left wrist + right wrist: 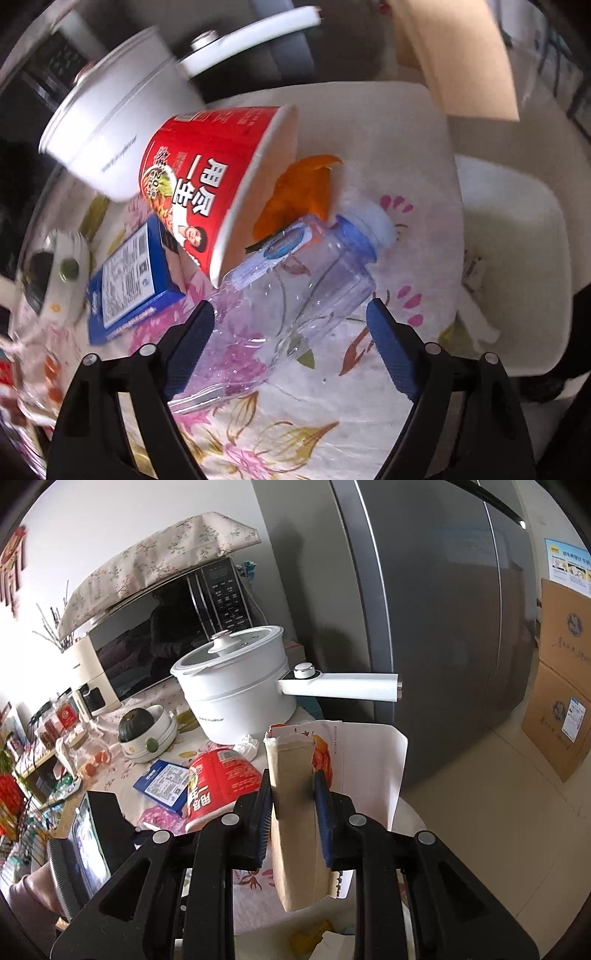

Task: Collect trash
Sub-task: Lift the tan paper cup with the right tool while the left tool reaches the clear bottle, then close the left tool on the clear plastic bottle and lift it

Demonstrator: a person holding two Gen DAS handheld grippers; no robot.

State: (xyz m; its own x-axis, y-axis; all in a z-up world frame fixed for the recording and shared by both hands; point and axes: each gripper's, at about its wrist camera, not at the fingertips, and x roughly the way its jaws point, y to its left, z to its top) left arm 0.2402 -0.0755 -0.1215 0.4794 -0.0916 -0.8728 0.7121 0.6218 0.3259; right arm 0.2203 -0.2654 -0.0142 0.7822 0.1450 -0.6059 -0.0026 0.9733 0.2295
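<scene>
Beside the bottle (295, 280), a noodle cup (207, 184) crowds the left gripper (291, 321).

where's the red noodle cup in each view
Left wrist: the red noodle cup lies on its side at centre left, above the plastic bottle.
Right wrist: the cup sits lower centre left, just left of the fingers.
Shared landmark: the white pot behind it.

Both grippers look the same to me; chunky matte black plastic frames with triangular cutouts; the left gripper (290, 321) has blue ribbed pads (388, 343) and round silver screws (146, 349); the right gripper (291, 805) likewise; a pinkish sleeve (31, 890) shows at lower left.
</scene>
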